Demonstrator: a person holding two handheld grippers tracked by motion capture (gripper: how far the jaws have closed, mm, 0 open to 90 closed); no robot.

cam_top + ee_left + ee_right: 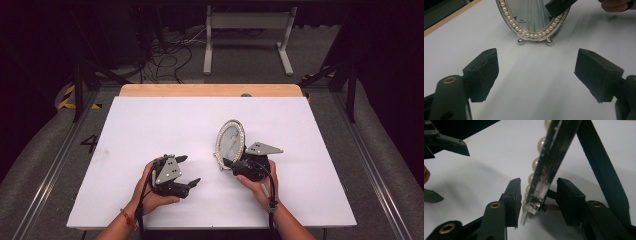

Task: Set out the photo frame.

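Observation:
An oval silver picture frame point(230, 140) rimmed with pearls stands upright on the white table point(150, 125), on two ball feet and a black back strut point(599, 170). My right gripper point(229, 164) is at its lower right edge. In the right gripper view the frame's edge point(549, 162) runs between the jaws of the right gripper point(539, 200), with a small gap to each pad, so it is open. My left gripper point(190, 170) lies to the frame's left, open and empty. In the left gripper view it point(536, 75) points at the frame point(531, 22).
A wooden strip point(210, 90) runs along the table's far edge. Beyond it on the floor are loose cables point(165, 60) and a white stand point(247, 22). Bare white tabletop lies left, right and behind the frame.

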